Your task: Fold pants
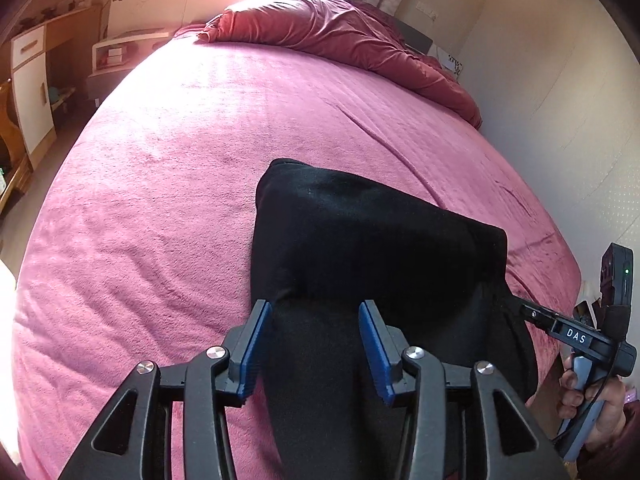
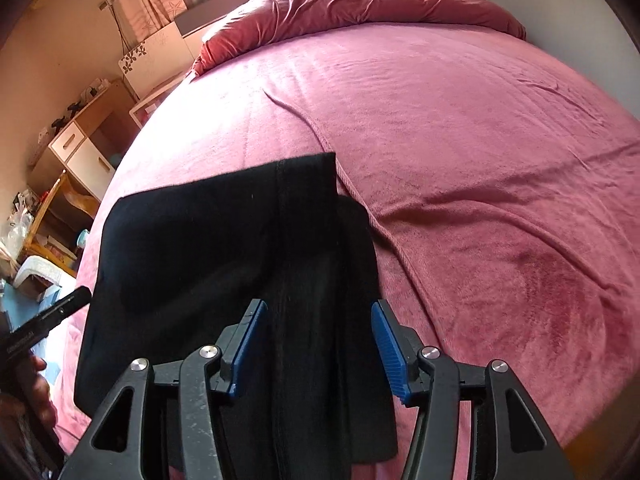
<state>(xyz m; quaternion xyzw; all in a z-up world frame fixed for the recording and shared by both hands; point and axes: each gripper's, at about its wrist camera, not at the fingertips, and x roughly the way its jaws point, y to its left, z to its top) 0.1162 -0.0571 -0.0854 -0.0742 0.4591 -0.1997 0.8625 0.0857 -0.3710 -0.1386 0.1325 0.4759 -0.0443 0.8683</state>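
Lying near the bed's (image 1: 168, 184) front edge, the black pants (image 1: 360, 240) sat folded into a thick stack on the pink cover. Left gripper (image 1: 316, 344) hung over the stack's near end, jaws spread, nothing pinched. Right gripper (image 2: 318, 344) likewise spread above the cloth. A red duvet (image 2: 360, 4) was bunched at the bed's far end.

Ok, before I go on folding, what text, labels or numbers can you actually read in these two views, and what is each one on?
"DAS": white letters on the black arm of the right gripper, in the left wrist view.
Unreadable: faint dark lettering on the side of the left gripper, at the left edge of the right wrist view, too blurred to read.
No lettering shows on the black pants or the pink bedspread.
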